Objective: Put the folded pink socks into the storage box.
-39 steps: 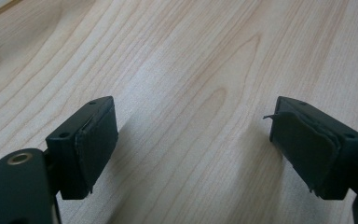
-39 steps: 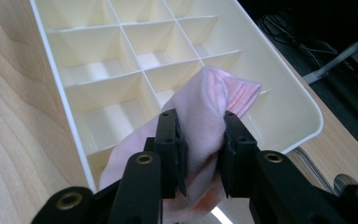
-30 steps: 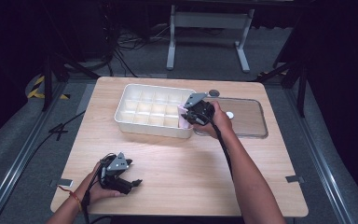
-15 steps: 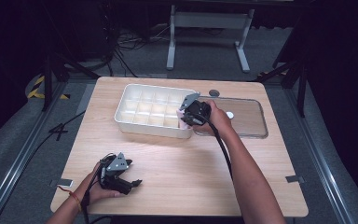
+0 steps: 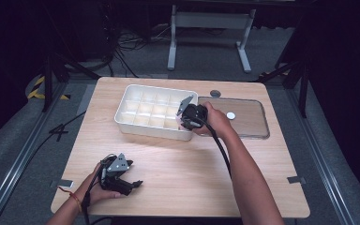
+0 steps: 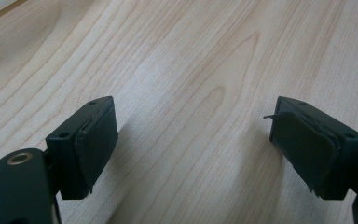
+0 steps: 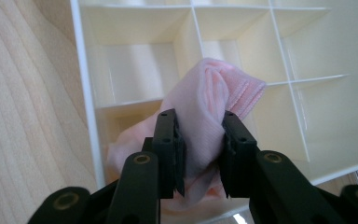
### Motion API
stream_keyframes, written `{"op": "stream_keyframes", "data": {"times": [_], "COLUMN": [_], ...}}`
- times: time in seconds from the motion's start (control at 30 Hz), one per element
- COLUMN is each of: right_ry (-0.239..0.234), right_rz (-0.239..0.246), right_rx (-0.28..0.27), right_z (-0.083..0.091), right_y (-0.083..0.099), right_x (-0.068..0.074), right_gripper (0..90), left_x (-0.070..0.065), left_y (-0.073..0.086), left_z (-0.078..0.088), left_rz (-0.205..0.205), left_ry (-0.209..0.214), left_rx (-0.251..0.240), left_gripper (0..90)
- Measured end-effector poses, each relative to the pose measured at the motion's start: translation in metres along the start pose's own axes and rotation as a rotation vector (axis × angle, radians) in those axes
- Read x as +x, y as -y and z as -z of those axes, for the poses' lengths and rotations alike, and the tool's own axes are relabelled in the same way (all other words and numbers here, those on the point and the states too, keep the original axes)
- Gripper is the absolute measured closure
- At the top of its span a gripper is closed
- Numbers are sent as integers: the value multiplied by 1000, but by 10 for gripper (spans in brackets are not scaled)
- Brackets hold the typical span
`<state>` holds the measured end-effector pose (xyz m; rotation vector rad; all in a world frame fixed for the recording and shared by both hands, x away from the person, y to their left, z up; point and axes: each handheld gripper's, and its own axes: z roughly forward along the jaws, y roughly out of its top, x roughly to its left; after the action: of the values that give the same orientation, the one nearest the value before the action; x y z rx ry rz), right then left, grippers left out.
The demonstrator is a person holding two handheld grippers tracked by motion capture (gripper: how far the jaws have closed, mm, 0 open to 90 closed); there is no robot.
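A white tray (image 5: 150, 132) split into several compartments stands at the middle back of the wooden table. My right gripper (image 5: 187, 118) hovers over the tray's near right corner. In the right gripper view it (image 7: 200, 154) is shut on a bunched pink cloth (image 7: 209, 102), which hangs over the compartments by the tray's wall (image 7: 81, 70); its lower end droops into a corner cell. My left gripper (image 5: 124, 180) rests near the table's front left. In the left gripper view it (image 6: 196, 149) is open, with only bare wood between the pads (image 6: 95, 144).
A clear flat lid (image 5: 248, 124) lies right of the tray, under my right hand, with a small white round piece (image 5: 230, 115) on it. A grey disc (image 5: 215, 93) sits behind it. Bare tabletop (image 5: 178, 173) stretches between the hands. Cables trail from both grippers.
My right gripper has edged slightly left over the tray's near right corner, still with the pink cloth. The left hand has not moved.
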<state>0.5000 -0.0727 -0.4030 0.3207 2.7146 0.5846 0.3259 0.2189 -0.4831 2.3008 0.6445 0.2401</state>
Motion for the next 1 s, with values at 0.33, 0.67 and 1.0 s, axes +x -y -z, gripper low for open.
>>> {"op": "stream_keyframes", "data": {"times": [0.33, 0.67, 1.0], "right_ry": [-69, -120, -138], "right_rz": [32, 35, 43], "right_rx": [167, 247, 298], "right_z": [-6, -15, -24], "right_y": [-16, -23, -26], "right_x": [-6, -9, -8], "right_gripper": [717, 722, 726], "left_x": [0, 0, 0], "left_y": [0, 0, 0], "left_z": [0, 0, 0], "left_rz": [0, -1, 0], "left_ry": [1, 0, 1], "left_rx": [1, 2, 1], "left_gripper": [152, 152, 152]}}
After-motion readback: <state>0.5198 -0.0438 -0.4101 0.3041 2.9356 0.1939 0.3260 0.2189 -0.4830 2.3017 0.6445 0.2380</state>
